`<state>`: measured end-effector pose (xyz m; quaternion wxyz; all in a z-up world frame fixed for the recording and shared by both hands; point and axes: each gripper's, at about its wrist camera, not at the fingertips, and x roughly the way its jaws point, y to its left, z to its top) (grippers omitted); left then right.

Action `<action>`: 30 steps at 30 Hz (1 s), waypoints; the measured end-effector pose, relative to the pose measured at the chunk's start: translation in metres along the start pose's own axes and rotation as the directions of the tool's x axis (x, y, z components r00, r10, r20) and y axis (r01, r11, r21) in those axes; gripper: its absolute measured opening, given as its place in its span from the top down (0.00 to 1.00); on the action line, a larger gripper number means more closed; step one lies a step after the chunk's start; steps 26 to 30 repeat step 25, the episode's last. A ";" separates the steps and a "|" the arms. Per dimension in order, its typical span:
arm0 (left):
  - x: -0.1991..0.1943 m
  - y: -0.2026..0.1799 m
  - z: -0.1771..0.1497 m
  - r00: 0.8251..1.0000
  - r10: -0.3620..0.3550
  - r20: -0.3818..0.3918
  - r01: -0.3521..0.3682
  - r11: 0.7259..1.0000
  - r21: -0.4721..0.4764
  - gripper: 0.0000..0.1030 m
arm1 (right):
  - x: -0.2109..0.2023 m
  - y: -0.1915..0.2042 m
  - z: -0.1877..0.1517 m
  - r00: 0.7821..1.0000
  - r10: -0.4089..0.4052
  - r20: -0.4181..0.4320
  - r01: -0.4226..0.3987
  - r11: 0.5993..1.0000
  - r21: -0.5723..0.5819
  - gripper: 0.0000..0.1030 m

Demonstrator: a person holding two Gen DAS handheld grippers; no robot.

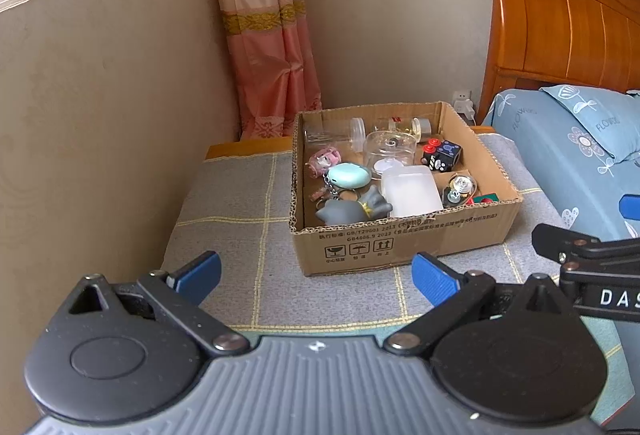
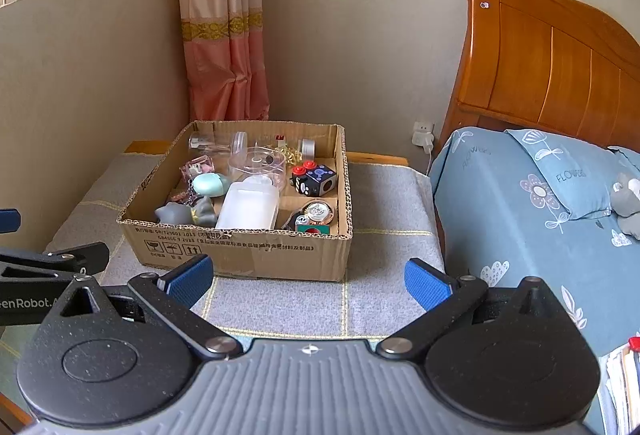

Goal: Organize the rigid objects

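An open cardboard box [image 1: 400, 241] [image 2: 248, 255] stands on a grey checked cloth. It holds several small items: a white plastic case [image 1: 410, 193] [image 2: 249, 209], a clear round container [image 1: 390, 151] [image 2: 258, 163], a mint oval gadget [image 1: 349, 176] [image 2: 208, 184], a grey cat figure [image 1: 352, 210] [image 2: 180, 213], a black cube with red knobs [image 1: 442, 155] [image 2: 314, 179] and a pink toy [image 1: 322, 161]. My left gripper [image 1: 316, 277] is open and empty, in front of the box. My right gripper [image 2: 308, 281] is open and empty, also in front of it.
The cloth-covered table [image 1: 240, 235] [image 2: 392, 203] sits in a wall corner by a pink curtain [image 1: 268, 35]. A bed with blue bedding [image 2: 540, 215] and a wooden headboard [image 2: 552, 67] lies to the right. A wall plug [image 2: 423, 133] sits between them.
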<state>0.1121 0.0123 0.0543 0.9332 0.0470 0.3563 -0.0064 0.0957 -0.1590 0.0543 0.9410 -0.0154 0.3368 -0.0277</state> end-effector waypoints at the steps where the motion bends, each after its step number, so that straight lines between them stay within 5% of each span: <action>1: 0.000 0.000 0.000 1.000 -0.002 0.001 0.002 1.000 -0.001 0.02 | 0.000 0.000 0.000 1.000 -0.001 0.001 0.001 1.000 0.000 0.00; 30: -0.001 0.001 0.001 1.000 -0.004 0.000 0.004 1.000 -0.010 0.02 | -0.004 0.002 0.001 1.000 0.000 0.011 0.000 1.000 -0.003 0.00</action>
